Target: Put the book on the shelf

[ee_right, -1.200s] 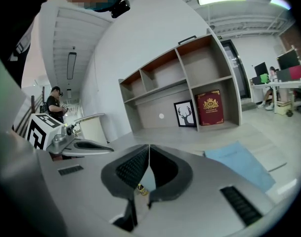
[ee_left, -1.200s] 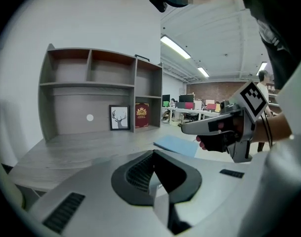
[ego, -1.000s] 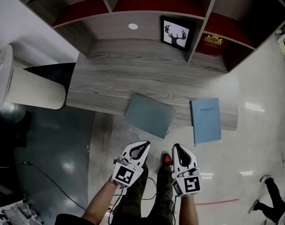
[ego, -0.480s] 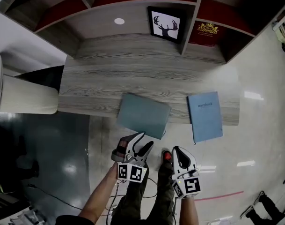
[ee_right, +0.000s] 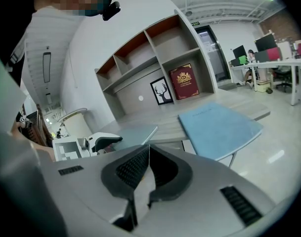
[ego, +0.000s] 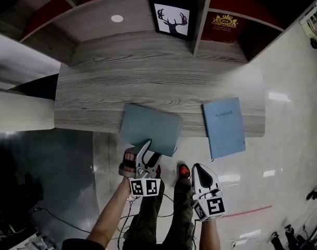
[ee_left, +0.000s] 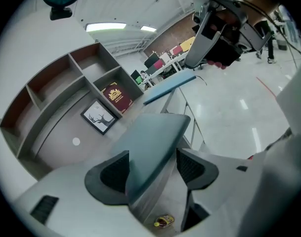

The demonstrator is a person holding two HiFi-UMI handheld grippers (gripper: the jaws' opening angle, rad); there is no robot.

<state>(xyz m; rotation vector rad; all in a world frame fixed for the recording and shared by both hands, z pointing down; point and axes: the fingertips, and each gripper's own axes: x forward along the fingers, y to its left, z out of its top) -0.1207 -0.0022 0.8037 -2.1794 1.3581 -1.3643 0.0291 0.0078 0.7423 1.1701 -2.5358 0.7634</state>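
Left gripper (ee_left: 152, 159) first: its jaws have just been opening and now stand wide apart. The near corner of the grey-blue book (ego: 150, 125) lies between them, and the right pad is clear of it. Right gripper (ee_right: 148, 154) is clenched on nothing, out over the floor off the front edge of the desk (ego: 148, 82).

The grey-blue book lies flat and askew at the desk's front edge, its near corner jutting past it. A blue notebook (ego: 224, 126) lies toward the desk's right end on the same edge, also overhanging, well apart from the first.

At the desk's back rises the shelf (ego: 198, 27), split by upright dividers. A framed deer picture (ego: 172, 19) stands in the middle compartment, tight against a divider. A red book (ego: 224, 26) with a gold crest stands in the compartment over the desk's right end. A small white disc (ego: 116, 19) sits on the back panel toward the desk's left. Off the desk's front edge, a red shoe (ego: 183, 169) shows on the floor between the grippers.
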